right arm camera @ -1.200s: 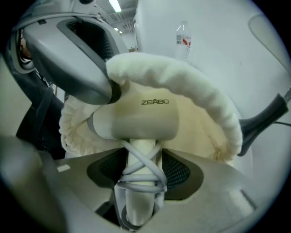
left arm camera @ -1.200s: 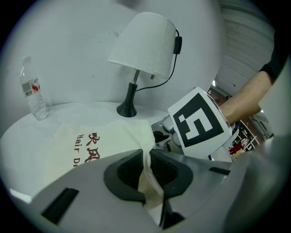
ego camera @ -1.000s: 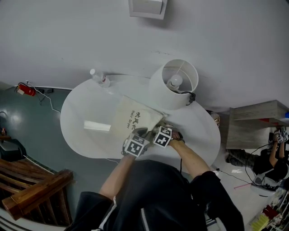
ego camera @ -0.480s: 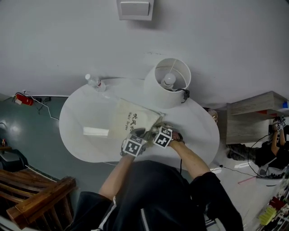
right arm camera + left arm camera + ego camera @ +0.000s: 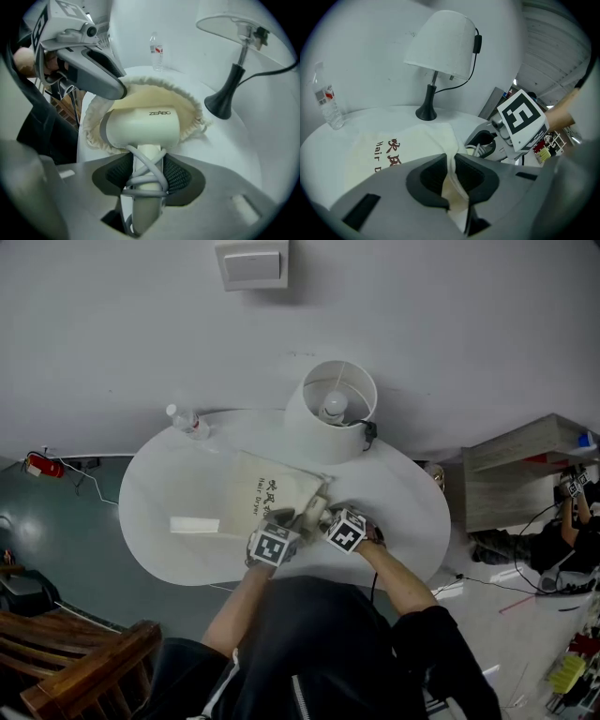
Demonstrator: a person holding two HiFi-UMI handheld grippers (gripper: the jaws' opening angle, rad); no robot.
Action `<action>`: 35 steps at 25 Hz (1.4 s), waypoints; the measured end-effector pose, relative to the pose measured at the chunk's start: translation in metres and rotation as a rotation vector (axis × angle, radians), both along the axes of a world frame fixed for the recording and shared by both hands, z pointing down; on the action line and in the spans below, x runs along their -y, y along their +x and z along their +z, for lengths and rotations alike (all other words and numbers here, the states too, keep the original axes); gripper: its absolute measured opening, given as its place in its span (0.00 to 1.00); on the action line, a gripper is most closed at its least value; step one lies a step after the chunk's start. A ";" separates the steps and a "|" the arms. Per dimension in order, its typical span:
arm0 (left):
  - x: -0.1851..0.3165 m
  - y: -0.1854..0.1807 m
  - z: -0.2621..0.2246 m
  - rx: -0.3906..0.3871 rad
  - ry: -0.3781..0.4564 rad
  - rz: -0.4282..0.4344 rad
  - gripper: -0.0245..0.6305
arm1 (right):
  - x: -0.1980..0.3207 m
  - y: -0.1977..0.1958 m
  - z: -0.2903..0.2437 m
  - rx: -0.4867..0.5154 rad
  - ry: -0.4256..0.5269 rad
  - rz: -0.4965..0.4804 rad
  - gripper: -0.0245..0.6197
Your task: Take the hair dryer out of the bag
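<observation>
A cream drawstring bag (image 5: 264, 507) printed "Hair Dryer" lies on the white oval table (image 5: 169, 493). My left gripper (image 5: 451, 174) is shut on the cloth rim of the bag (image 5: 408, 150) at its mouth. The white hair dryer (image 5: 140, 127) sticks out of the gathered bag mouth (image 5: 185, 104), body crosswise, its grey cord wound round the handle. My right gripper (image 5: 144, 176) is shut on that handle, cord and all. In the head view both grippers meet at the bag's near right corner, left gripper (image 5: 281, 529) beside right gripper (image 5: 330, 519).
A white table lamp (image 5: 328, 409) with a black base (image 5: 221, 104) and cord stands at the table's back. A water bottle (image 5: 186, 420) is at the back left, a white flat box (image 5: 195, 525) on the left. A shelf unit (image 5: 525, 479) stands right.
The right gripper has shifted slightly right with the hair dryer and rolled. The left gripper has stayed on the bag rim. The head camera tilted, so the whole scene sits a little differently.
</observation>
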State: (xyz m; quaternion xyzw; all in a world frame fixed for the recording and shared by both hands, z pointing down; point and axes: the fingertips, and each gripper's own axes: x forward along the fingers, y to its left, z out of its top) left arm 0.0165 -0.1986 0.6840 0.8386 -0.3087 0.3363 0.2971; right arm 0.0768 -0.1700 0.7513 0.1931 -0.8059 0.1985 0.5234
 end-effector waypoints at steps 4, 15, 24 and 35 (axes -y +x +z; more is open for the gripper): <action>-0.001 0.002 0.001 0.002 0.004 0.017 0.11 | -0.004 0.011 -0.004 0.029 0.012 0.088 0.35; -0.007 0.004 -0.007 -0.031 0.038 0.032 0.13 | -0.024 0.052 -0.006 0.095 -0.003 0.336 0.35; -0.012 0.004 -0.023 -0.081 0.094 0.018 0.19 | -0.024 0.064 -0.034 0.235 0.012 0.487 0.34; -0.010 -0.002 -0.058 -0.143 0.156 -0.008 0.19 | 0.002 0.058 -0.104 0.404 0.143 0.583 0.34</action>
